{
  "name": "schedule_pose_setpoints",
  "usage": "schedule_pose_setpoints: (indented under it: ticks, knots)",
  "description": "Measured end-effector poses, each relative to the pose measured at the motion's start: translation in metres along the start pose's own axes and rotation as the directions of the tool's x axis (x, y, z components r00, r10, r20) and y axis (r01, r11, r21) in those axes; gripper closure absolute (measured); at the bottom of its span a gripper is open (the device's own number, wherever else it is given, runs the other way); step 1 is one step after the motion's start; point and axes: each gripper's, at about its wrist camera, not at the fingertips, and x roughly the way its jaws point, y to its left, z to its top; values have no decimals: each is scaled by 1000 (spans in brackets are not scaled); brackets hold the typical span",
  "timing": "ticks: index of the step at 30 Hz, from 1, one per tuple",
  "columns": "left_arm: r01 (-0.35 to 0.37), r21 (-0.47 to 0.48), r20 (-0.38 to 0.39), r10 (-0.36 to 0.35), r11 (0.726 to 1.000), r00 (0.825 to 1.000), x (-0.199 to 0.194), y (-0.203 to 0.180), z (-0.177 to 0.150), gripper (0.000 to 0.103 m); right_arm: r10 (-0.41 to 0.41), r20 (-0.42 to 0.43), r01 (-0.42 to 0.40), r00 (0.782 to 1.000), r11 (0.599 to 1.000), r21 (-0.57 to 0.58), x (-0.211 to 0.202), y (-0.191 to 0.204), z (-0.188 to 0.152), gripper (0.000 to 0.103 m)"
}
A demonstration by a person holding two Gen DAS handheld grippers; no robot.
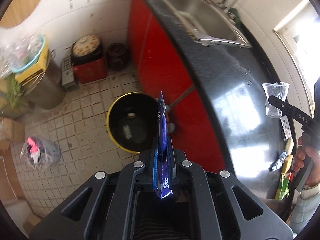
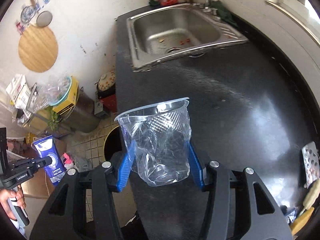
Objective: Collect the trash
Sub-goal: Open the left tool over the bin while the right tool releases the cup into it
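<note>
the left tongs point(image 1: 163, 150) are clamped tight on a flat blue tube point(image 1: 162, 132), its long axis pointing ahead, and the yellow-rimmed bin point(image 1: 128, 120) on the tiled floor sits just beyond and below its tip, so the left hand is nearer. the right tongs point(image 2: 160, 160) squeeze a crumpled clear cup point(image 2: 158, 140) above the glossy black counter point(image 2: 240, 100), the bin left of it; more scraps lie at the counter's edge, by the steel sink point(image 2: 176, 34)

Both tools are matte black frames with triangular cut-outs and round silver bolt heads at the linkage pivots. The left gripper point(image 1: 162, 146) and right gripper point(image 2: 160, 160) carry ribbed blue finger pads. Side plates bear white lettering, "DAS" and "GenRobot.AI". Handles are grey. A pale ribbed cuff point(image 1: 311, 191) covers one wrist
</note>
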Motion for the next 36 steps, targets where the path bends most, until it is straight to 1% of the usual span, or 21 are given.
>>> schedule_pose_setpoints:
  ticks: [4, 8, 13, 20, 26, 29, 31, 32, 33, 34, 35, 36]
  knots:
    - [-13, -81, -5, 13, 997, 1000, 1, 35, -17, 97, 35, -53, -40, 998, 995, -90, 40, 57, 17, 52]
    - [-15, -159, -19, 12, 987, 1000, 9, 63, -32, 97, 54, -108, -71, 993, 984, -160, 73, 99, 23, 52]
    - [-5, -207, -35, -2, 978, 999, 24, 74, -40, 97, 59, -192, -105, 980, 966, -237, 111, 139, 18, 52]
    - [26, -227, -49, -38, 974, 998, 52, 71, -32, 97, 33, -250, -106, 968, 954, -282, 142, 163, 19, 52]
    - [49, -246, -66, -68, 968, 996, 73, 68, -31, 97, 6, -281, -90, 960, 953, -289, 162, 160, 24, 52]
    - [71, -256, -78, -94, 964, 993, 83, 66, -31, 97, 12, -288, -97, 958, 955, -281, 168, 159, 28, 52]
    - [110, -252, -74, -133, 961, 988, 87, 61, -28, 96, 38, -276, -115, 960, 956, -270, 166, 160, 31, 47]
    - [133, -257, -55, -152, 957, 987, 86, 59, -26, 96, 51, -256, -120, 965, 957, -264, 162, 161, 34, 43]
    - [153, -265, -32, -168, 952, 985, 86, 57, -23, 94, 66, -235, -128, 970, 957, -259, 158, 161, 38, 34]
    - [164, -271, -17, -176, 948, 984, 85, 56, -19, 94, 80, -212, -133, 974, 958, -253, 151, 161, 42, 29]
    - [184, -276, 2, -191, 943, 982, 85, 54, -15, 85, 86, -191, -133, 978, 959, -249, 145, 160, 46, 22]
    - [194, -276, 18, -197, 941, 980, 85, 54, -10, 60, 93, -169, -133, 981, 961, -244, 138, 159, 50, 18]
